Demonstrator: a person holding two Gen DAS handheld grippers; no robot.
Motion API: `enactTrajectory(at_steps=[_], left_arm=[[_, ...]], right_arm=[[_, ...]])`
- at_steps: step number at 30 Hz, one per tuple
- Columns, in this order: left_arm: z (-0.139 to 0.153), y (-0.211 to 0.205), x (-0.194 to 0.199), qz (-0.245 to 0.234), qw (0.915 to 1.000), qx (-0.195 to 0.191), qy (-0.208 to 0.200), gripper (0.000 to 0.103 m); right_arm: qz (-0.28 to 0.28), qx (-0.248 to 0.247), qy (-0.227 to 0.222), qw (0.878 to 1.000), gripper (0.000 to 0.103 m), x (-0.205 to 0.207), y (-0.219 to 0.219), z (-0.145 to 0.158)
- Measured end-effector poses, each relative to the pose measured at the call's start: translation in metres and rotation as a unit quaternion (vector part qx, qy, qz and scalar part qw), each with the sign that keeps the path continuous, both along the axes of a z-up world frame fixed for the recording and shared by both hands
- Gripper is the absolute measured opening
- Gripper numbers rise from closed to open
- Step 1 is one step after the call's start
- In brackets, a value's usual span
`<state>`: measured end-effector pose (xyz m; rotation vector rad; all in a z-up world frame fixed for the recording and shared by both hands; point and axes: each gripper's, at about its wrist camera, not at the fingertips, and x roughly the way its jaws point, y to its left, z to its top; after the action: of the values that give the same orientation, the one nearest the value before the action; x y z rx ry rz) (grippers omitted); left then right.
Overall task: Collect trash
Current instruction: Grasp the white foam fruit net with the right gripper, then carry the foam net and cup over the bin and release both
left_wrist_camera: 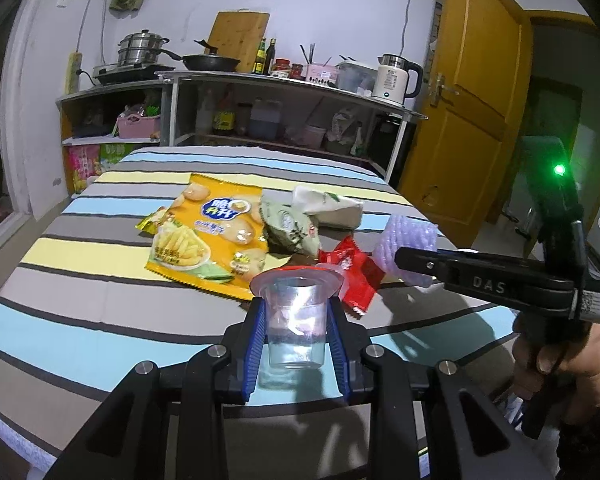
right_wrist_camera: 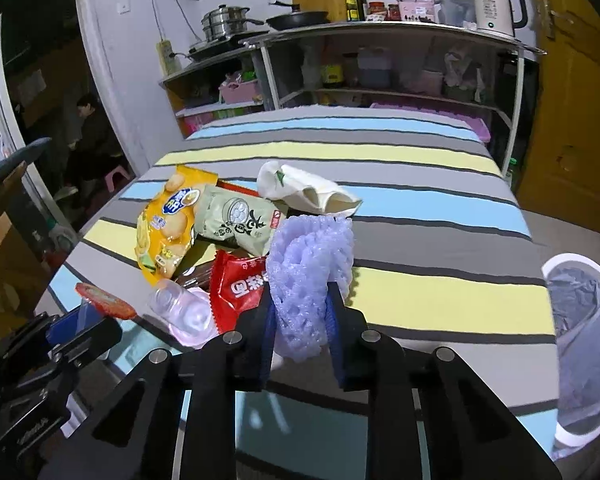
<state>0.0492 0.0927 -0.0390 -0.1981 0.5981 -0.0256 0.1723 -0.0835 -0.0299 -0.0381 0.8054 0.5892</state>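
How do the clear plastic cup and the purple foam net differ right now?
The clear plastic cup is rigid and see-through, gripped by the left gripper; the purple foam net is soft, opaque mesh, squeezed in the right gripper. The cup stands upright; the net is crumpled. Both are held over the striped cloth.

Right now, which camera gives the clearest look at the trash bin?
The right wrist view. The white trash bin with its plastic liner stands at the right edge beside the striped table, its open mouth plainly visible. The left wrist view does not show the bin at all; its right side is filled by the right gripper and the hand holding it.
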Motion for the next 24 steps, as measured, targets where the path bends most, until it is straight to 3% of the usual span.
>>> enactTrajectory(at_steps=[10, 24], left_arm=[[0.019, -0.038, 0.006, -0.034, 0.9993, 0.01, -0.014, 0.03], [0.035, -0.099, 0.033, -0.097, 0.995, 0.012, -0.023, 0.03]], right_arm=[[-0.02, 0.021, -0.016, 0.999, 0.024, -0.019, -0.05, 0.021], [-0.094, 0.022, -0.041, 0.994, 0.024, -0.036, -0.127, 0.035]])
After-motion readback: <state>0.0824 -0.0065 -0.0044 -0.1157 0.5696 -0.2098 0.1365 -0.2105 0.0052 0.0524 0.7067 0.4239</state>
